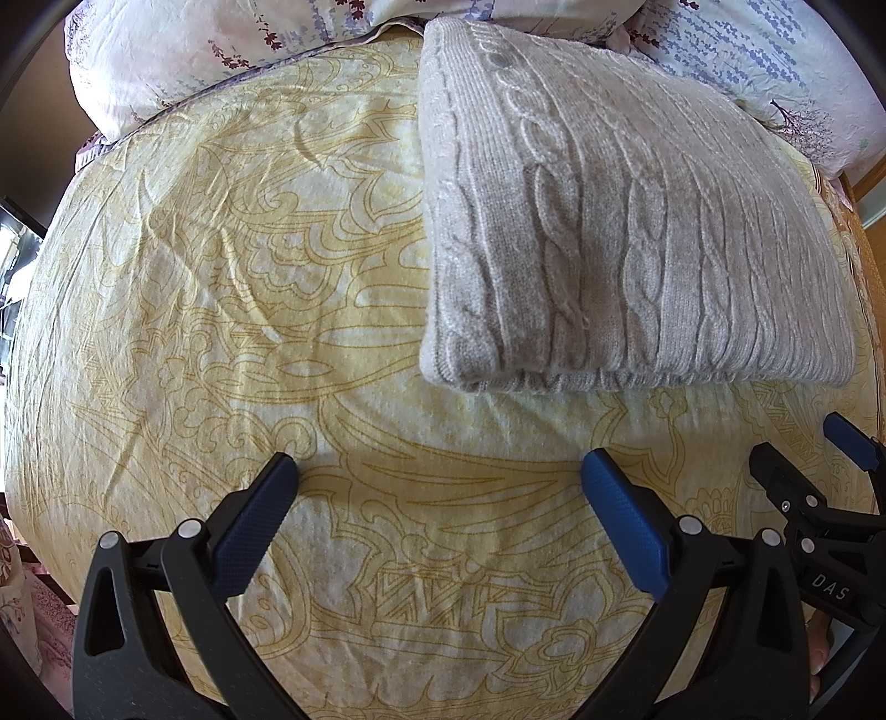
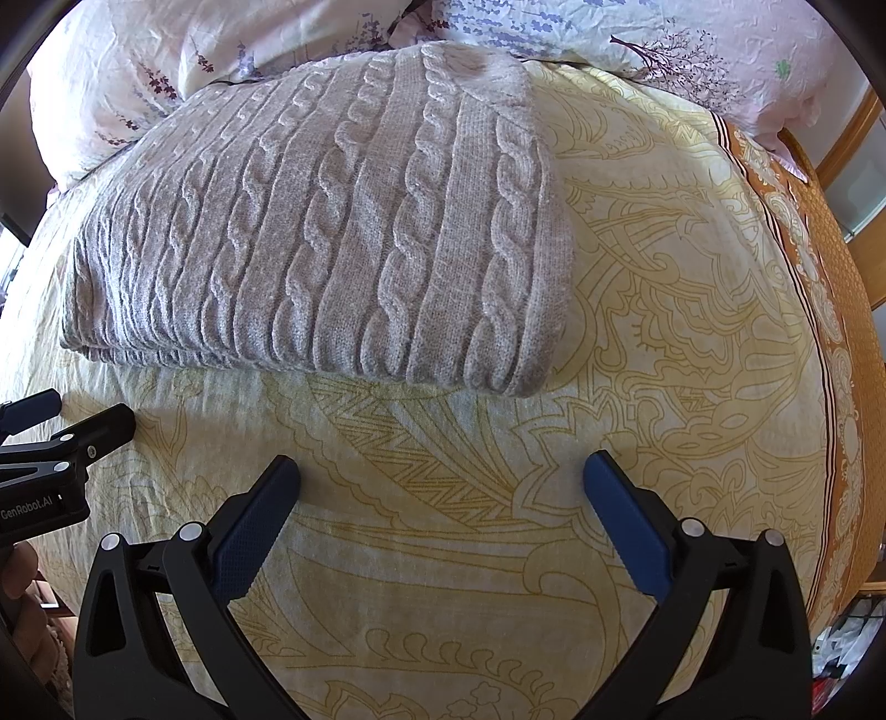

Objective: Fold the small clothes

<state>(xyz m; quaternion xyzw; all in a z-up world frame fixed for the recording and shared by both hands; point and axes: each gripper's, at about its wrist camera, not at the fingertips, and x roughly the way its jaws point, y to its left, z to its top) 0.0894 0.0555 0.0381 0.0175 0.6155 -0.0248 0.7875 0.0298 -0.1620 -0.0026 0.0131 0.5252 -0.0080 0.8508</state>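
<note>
Folded sweater [image 2: 315,243] on the bed [image 2: 692,343]
Pillows [image 2: 637,50] lie behind the sweater at the bed's head; the left gripper [image 1: 437,487] and right gripper [image 2: 442,487] hang just before its near edge, apart from it.

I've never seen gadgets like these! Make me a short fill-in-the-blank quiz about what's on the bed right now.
1. The grey cable-knit sweater lies ____ into a neat rectangle.
2. It rests on a ____ patterned bedsheet.
3. The left gripper and right gripper both have their jaws ____.
4. Neither gripper is ____ the sweater.

Missing words: folded; yellow; open; touching
</note>
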